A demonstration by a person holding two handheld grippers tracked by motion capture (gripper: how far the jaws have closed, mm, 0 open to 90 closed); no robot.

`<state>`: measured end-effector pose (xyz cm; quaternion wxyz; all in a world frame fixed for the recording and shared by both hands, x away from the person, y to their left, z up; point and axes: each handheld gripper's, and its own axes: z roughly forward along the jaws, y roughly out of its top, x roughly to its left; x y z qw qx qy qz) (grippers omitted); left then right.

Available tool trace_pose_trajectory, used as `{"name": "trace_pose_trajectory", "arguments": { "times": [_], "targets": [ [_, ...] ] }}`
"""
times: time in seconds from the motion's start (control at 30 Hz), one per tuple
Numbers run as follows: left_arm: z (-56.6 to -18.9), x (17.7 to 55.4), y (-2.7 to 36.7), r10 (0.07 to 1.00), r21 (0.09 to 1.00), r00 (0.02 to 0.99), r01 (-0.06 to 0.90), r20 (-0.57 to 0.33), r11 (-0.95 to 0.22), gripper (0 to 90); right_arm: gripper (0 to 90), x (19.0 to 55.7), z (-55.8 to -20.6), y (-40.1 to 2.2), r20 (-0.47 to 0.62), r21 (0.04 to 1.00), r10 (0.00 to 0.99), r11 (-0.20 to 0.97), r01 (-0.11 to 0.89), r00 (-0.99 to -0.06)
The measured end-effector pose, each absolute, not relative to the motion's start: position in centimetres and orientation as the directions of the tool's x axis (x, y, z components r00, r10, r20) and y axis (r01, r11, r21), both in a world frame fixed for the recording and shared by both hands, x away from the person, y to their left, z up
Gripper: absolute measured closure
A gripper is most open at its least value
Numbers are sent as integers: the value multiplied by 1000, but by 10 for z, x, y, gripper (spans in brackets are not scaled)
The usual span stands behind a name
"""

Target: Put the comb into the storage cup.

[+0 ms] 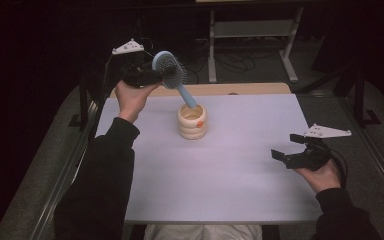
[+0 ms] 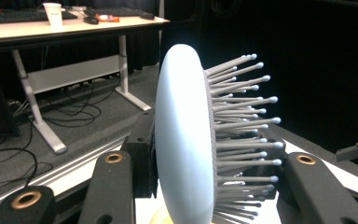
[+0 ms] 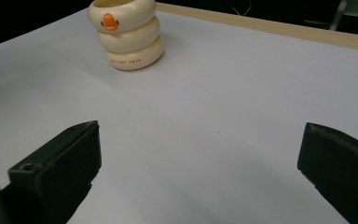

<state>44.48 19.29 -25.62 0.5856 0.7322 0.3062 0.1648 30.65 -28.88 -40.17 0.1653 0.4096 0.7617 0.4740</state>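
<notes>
Left hand-held gripper (image 1: 161, 76) raised over the worktop's (image 1: 230, 165) far left corner, pinching the head of a blue hairbrush (image 1: 171, 72). Brush slants down; handle tip sits in the cream ringed cup (image 1: 192, 121), its end hidden inside. Left gripper view: brush head edge-on, bristles to the right, handle cut off below. Right hand-held gripper (image 1: 286, 146) at the near right, spread, nothing between. Right gripper view shows the cup's orange duck bill (image 3: 108, 21); small lettering underneath unreadable.

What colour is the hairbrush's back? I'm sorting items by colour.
Pale blue; the hairbrush shows best in the left gripper view.
</notes>
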Motion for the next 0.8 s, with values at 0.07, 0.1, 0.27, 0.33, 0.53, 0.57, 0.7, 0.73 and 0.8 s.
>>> {"name": "trace_pose_trajectory", "arguments": {
  "times": [0.07, 0.1, 0.27, 0.33, 0.53, 0.57, 0.7, 0.73, 0.8],
  "targets": [
    [-259, 445, 192, 643, 956, 757, 261, -118, -132, 536, 0, 306, -403, -290, 141, 858, 781, 210, 468, -608],
    [-262, 446, 192, 646, 955, 755, 263, -115, -137, 536, 0, 305, -403, -290, 143, 858, 782, 208, 469, -607],
    [-274, 450, 191, 657, 951, 744, 274, -117, -141, 536, 0, 304, -404, -290, 142, 861, 781, 206, 465, -609],
    [-276, 451, 192, 658, 952, 744, 275, -120, -137, 536, 0, 304, -404, -290, 143, 859, 780, 209, 468, -610],
    [-287, 457, 194, 656, 948, 738, 300, -158, -109, 536, 0, 304, -409, -287, 143, 846, 776, 226, 483, -615],
    [-289, 458, 194, 656, 946, 738, 305, -161, -111, 536, 0, 304, -409, -287, 143, 846, 776, 226, 483, -615],
    [-295, 460, 189, 654, 941, 739, 315, -162, -122, 536, 0, 304, -408, -287, 144, 846, 775, 225, 483, -615],
    [-296, 461, 188, 653, 941, 739, 318, -169, -117, 536, 0, 303, -408, -288, 147, 846, 775, 224, 484, -615],
    [-297, 462, 187, 650, 940, 740, 321, -173, -115, 535, 0, 303, -408, -288, 150, 847, 776, 220, 485, -613]
  ]
}}
